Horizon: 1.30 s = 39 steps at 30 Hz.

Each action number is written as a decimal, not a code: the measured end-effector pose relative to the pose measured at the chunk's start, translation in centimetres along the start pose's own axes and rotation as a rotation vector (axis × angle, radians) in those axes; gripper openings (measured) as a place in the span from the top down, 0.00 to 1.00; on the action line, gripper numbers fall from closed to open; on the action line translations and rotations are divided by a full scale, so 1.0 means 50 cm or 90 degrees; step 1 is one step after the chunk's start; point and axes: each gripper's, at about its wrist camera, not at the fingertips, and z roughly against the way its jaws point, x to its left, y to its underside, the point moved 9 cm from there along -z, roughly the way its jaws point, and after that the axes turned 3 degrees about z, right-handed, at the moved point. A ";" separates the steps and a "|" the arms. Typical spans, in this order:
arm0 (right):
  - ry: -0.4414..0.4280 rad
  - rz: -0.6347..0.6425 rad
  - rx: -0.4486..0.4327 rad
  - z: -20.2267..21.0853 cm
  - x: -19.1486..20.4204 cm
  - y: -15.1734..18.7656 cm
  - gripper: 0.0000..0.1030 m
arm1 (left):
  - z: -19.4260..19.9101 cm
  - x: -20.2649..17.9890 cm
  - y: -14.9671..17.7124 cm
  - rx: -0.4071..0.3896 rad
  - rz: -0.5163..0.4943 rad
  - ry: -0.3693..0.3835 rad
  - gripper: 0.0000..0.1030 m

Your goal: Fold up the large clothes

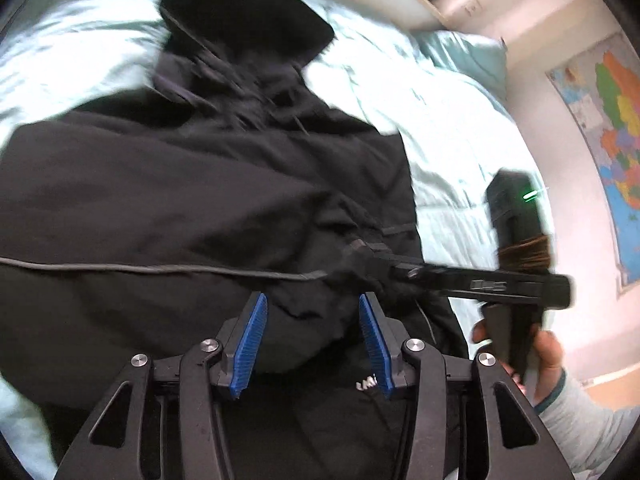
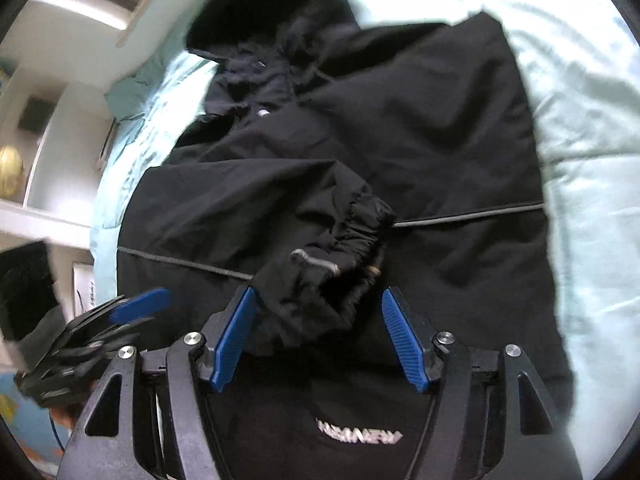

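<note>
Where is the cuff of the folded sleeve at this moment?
In the right wrist view, the cuff lies on the middle of the black jacket, just ahead of the open right gripper, beside the grey stripe.

**Both grippers open, nothing held**

The left gripper [image 1: 312,344] points forward with its blue-padded jaws spread wide and nothing between them. The right gripper [image 2: 320,340] is likewise parted and holds nothing. In the left wrist view the right hand [image 1: 540,356] wraps that gripper's handle, a pale sleeve at the wrist.
</note>
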 end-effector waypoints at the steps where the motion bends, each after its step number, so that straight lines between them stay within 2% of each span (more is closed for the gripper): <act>1: -0.011 -0.017 0.015 -0.017 -0.001 -0.001 0.41 | 0.018 0.014 -0.008 -0.015 0.008 -0.006 0.52; 2: -0.021 -0.031 0.030 -0.035 0.002 0.000 0.50 | 0.030 0.026 -0.015 -0.026 0.014 -0.011 0.52; 3: -0.020 -0.028 0.034 -0.041 0.009 -0.001 0.66 | 0.052 0.044 -0.021 -0.039 0.021 -0.020 0.52; 4: -0.006 -0.011 0.022 -0.036 0.018 -0.005 0.70 | 0.075 0.064 -0.029 -0.055 0.030 -0.036 0.52; 6: 0.043 0.047 -0.026 0.007 0.043 -0.020 0.73 | 0.101 0.089 -0.046 -0.078 0.037 -0.059 0.52; 9: 0.125 0.100 -0.115 0.119 0.059 -0.054 0.74 | 0.140 0.135 -0.069 -0.111 0.048 -0.090 0.52; 10: 0.156 0.113 -0.146 0.162 0.055 -0.067 0.74 | 0.142 0.155 -0.076 -0.116 0.054 -0.103 0.52; 12: 0.191 0.122 -0.174 0.215 0.037 -0.085 0.74 | 0.118 0.180 -0.083 -0.106 0.062 -0.125 0.52; 14: 0.193 0.119 -0.151 0.209 0.001 -0.093 0.74 | 0.074 0.217 -0.081 -0.083 0.066 -0.160 0.52; 16: 0.233 0.102 -0.122 0.164 -0.054 -0.092 0.74 | 0.007 0.270 -0.064 -0.037 0.097 -0.200 0.52; 17: 0.255 0.099 -0.107 0.136 -0.078 -0.091 0.73 | -0.021 0.281 -0.055 -0.023 0.101 -0.194 0.52; 19: 0.285 0.075 -0.066 0.060 -0.146 -0.081 0.72 | -0.037 0.285 -0.052 -0.032 0.086 -0.199 0.52; 20: 0.276 0.049 -0.050 0.028 -0.177 -0.074 0.70 | -0.040 0.285 -0.051 -0.031 0.075 -0.205 0.52; 22: 0.246 0.011 -0.053 -0.003 -0.207 -0.066 0.63 | -0.038 0.284 -0.051 -0.024 0.058 -0.208 0.52; 24: 0.217 -0.011 -0.065 0.002 -0.209 -0.064 0.62 | -0.036 0.283 -0.049 -0.017 0.056 -0.199 0.52; 26: 0.214 -0.002 -0.058 0.019 -0.196 -0.060 0.59 | -0.018 0.280 -0.055 -0.013 0.062 -0.188 0.52; 28: 0.228 0.011 -0.057 0.048 -0.179 -0.058 0.48 | 0.009 0.257 -0.058 -0.024 0.059 -0.180 0.52; 30: 0.237 0.036 -0.077 0.090 -0.135 -0.058 0.48 | 0.045 0.236 -0.069 -0.051 0.051 -0.170 0.52; 32: 0.223 0.069 -0.109 0.124 -0.072 -0.077 0.46 | 0.072 0.225 -0.092 -0.084 0.055 -0.168 0.52; 34: 0.199 0.100 -0.125 0.117 -0.008 -0.108 0.42 | 0.076 0.233 -0.113 -0.102 0.075 -0.173 0.52; 36: 0.183 0.137 -0.108 0.069 0.054 -0.136 0.41 | 0.058 0.260 -0.132 -0.097 0.101 -0.189 0.51; 39: 0.204 0.187 -0.072 -0.039 0.094 -0.184 0.41 | 0.016 0.312 -0.148 -0.088 0.142 -0.218 0.51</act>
